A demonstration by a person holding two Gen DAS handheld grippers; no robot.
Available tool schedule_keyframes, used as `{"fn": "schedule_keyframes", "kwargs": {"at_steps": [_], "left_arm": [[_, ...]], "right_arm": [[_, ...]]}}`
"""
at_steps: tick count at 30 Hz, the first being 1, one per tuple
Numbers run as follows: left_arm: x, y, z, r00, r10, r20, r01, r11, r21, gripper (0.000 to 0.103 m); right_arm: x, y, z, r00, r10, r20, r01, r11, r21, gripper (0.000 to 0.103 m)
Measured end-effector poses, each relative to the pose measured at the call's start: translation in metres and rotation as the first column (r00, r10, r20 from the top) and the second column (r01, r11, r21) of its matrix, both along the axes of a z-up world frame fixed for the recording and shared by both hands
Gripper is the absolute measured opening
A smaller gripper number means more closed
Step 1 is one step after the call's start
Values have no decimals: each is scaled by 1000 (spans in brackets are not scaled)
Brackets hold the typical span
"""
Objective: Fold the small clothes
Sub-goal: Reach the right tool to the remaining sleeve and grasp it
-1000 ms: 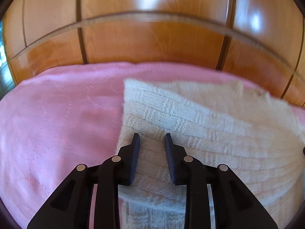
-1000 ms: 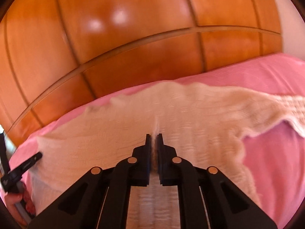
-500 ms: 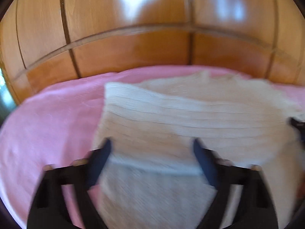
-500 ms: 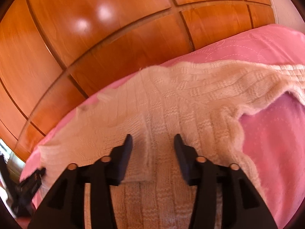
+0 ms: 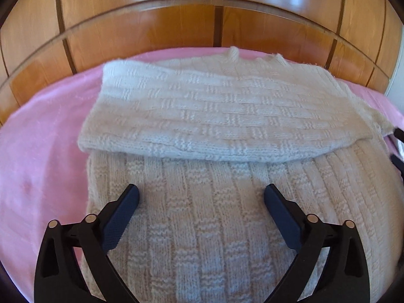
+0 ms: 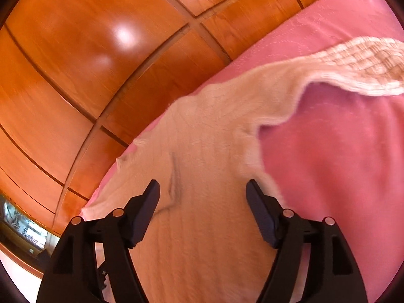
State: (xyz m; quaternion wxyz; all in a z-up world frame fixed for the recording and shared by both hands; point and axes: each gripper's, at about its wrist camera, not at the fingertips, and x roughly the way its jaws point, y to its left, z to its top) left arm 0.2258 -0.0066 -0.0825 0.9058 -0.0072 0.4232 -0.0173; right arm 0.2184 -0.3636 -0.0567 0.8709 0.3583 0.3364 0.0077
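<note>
The left gripper has jaws spread wide, just opened, with nothing clamped; only the sweater lies below them. The right gripper also has open jaws, just widened, hovering over the same cream knit, gripping nothing. The sweater lies on the pink bed, near its far edge by the wooden panelling. One sleeve is folded across the body. The other sleeve lies stretched out toward the bed's right side. Judged from this, one fold is done; the second sleeve and the body folds remain.
</note>
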Motion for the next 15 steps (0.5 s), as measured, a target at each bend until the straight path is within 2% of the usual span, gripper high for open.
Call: {"fn": "schedule_keyframes", "kwargs": {"at_steps": [4,7,11,13,15], "left_arm": [[2,2,0,1000,0,-4,0,1000,-13,99],[2,3,-1,1000,0,-4,0,1000,-11,99],[2,3,-1,1000,0,-4,0,1000,-13,99],[2,3,-2,1000,0,-4,0,1000,-13,99],[1,3,-2,1000,1,-3,-1,1000,-13,99]], "right_arm": [[-24,-57,8,990,-141,18,141,990,-8,95],[-39,-104,7,970,-242,14,242,970,27,101],[-61,-167,-7,924,-381,-19,379,913,152,101],[-71,-192,-11,908,-420,-1,408,882,238,101],[-73,-204,-9,895,-445,12,427,864,267,101]]}}
